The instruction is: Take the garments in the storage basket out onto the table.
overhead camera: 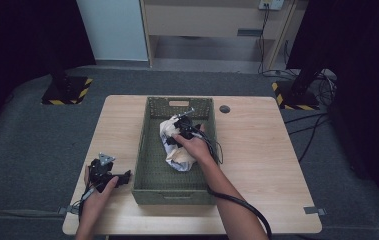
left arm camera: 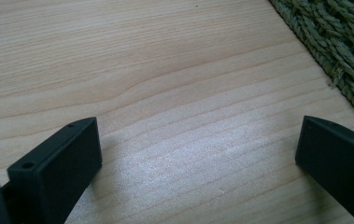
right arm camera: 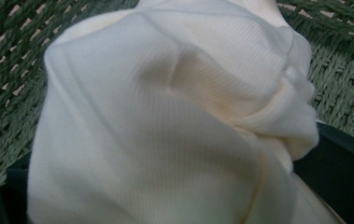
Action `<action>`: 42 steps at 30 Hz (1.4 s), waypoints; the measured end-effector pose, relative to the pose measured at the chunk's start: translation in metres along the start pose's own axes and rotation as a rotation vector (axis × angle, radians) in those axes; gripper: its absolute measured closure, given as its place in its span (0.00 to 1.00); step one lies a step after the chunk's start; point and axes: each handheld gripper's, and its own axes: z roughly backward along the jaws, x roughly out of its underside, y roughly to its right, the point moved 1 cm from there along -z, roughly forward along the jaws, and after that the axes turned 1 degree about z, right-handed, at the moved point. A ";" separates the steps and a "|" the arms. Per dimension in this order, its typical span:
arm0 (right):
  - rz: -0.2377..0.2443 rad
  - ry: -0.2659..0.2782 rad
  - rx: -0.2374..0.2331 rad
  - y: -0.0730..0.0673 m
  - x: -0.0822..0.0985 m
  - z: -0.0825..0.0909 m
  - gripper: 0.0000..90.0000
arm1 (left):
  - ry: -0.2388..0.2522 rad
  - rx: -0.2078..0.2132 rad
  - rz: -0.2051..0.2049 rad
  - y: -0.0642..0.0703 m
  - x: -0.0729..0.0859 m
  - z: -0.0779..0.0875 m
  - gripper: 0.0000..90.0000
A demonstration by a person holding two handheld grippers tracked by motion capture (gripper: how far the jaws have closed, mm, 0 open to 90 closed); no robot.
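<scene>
Light wooden table (overhead camera: 257, 165) stood on grey carpeted floor (overhead camera: 22, 145), dark curtains at both sides, 2 black stands with yellow-black striped bases (overhead camera: 67, 91) flanked it, pale wooden cabinet (overhead camera: 212, 25) behind, white panel (overhead camera: 112, 30) beside it, cables (overhead camera: 312, 125) trailed at right.

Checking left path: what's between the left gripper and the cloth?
High view: bare wooden table, then the green woven basket's near wall separate the left gripper from the crumpled cream cloth.
</scene>
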 end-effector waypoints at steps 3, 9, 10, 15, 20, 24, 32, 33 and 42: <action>-0.002 -0.002 -0.002 0.001 0.001 -0.002 0.01 | 0.000 0.000 0.000 0.000 0.000 0.000 0.00; -0.004 -0.006 -0.001 0.001 0.001 -0.003 0.01 | 0.000 0.000 0.000 0.000 0.000 0.000 0.00; -0.004 -0.006 -0.001 0.001 0.002 -0.003 0.01 | 0.000 0.000 0.000 0.000 0.000 0.000 0.00; 0.000 -0.010 0.002 0.000 0.002 -0.004 0.02 | -0.001 0.000 -0.001 0.000 0.000 0.000 0.00; 0.008 -0.018 -0.015 0.000 0.003 -0.005 0.16 | -0.001 0.000 -0.001 0.000 0.000 0.000 0.00; 0.013 -0.018 -0.028 0.000 0.003 -0.002 0.33 | -0.001 0.000 -0.001 0.000 0.000 0.000 0.00; -0.008 0.009 -0.018 0.004 0.004 0.006 0.48 | -0.001 0.000 -0.001 0.000 0.000 0.000 0.00; -0.012 0.012 -0.017 0.004 0.004 0.007 0.49 | -0.001 0.000 -0.001 0.000 0.000 0.000 0.00; -0.008 0.042 0.004 0.003 0.002 0.013 0.51 | -0.001 0.000 -0.001 0.000 0.000 0.000 0.00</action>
